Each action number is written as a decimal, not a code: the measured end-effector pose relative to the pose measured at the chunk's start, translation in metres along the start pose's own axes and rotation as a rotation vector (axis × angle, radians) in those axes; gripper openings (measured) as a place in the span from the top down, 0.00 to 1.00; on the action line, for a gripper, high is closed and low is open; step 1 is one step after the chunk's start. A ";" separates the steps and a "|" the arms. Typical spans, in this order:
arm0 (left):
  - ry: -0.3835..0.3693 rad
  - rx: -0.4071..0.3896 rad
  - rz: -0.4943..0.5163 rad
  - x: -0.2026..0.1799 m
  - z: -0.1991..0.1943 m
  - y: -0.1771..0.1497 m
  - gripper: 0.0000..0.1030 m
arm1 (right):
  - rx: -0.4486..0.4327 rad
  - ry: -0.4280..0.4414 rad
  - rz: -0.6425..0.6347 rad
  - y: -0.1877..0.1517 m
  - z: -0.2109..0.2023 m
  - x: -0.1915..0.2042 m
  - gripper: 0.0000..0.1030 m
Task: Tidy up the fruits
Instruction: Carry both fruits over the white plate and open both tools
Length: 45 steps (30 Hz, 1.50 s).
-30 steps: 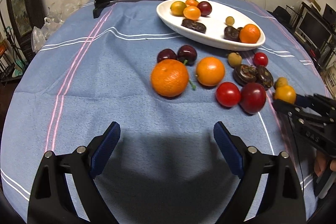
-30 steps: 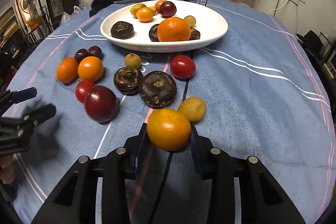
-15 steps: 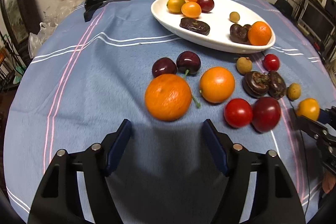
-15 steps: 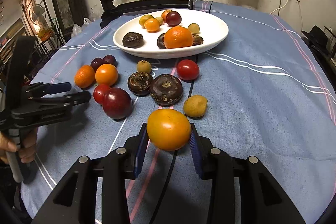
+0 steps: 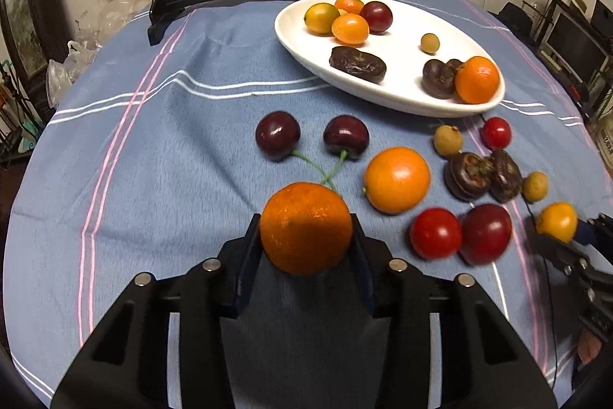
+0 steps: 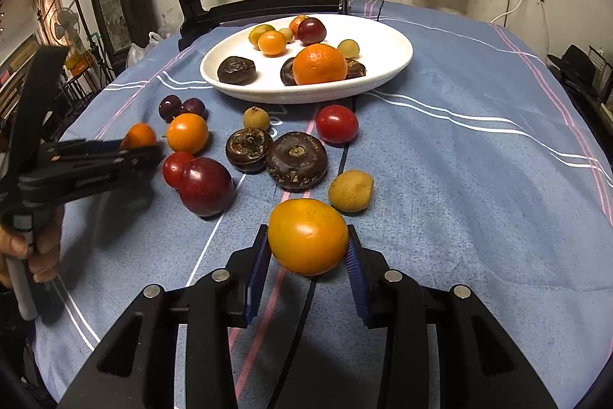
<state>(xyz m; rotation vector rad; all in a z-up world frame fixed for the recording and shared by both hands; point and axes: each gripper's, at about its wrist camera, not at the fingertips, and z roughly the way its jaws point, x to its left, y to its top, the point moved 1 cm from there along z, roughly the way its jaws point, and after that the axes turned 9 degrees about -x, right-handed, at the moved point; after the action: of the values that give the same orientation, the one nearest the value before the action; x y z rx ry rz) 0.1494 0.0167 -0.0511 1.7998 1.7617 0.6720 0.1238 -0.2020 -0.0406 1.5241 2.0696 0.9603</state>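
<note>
A rough-skinned orange sits on the blue cloth between the blue pads of my left gripper. Its jaws are closing and both pads touch the orange's sides. My right gripper is shut on a smooth yellow-orange fruit, seen at the right edge of the left wrist view. The white oval plate at the back holds several fruits, among them an orange and a dark date. Loose on the cloth lie two cherries, a smooth orange, a red tomato and a plum.
Two dark water chestnuts, a small red tomato and pale longans lie between the plate and my right gripper. A dark wooden chair stands behind the table. A hand holds the left gripper's handle.
My left gripper moved forward to the rough orange and its jaws narrowed from wide apart to touching the fruit. The right gripper has lifted its yellow-orange fruit slightly and kept its hold.
</note>
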 end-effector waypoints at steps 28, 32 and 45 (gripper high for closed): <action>-0.075 -0.114 0.052 -0.031 0.007 0.119 0.59 | -0.187 0.032 -0.125 0.123 0.023 0.025 0.62; -0.047 -0.081 0.033 -0.026 0.042 0.131 0.59 | -0.152 0.013 -0.103 0.141 0.065 0.019 0.62; 0.012 -0.104 -0.029 -0.007 0.059 0.149 0.17 | -0.140 -0.053 -0.051 0.150 0.095 0.003 0.29</action>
<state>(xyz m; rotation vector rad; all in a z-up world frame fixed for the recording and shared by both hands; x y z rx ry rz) 0.2985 0.0062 0.0063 1.7013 1.7245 0.7503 0.2864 -0.1455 0.0022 1.4045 1.9515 1.0122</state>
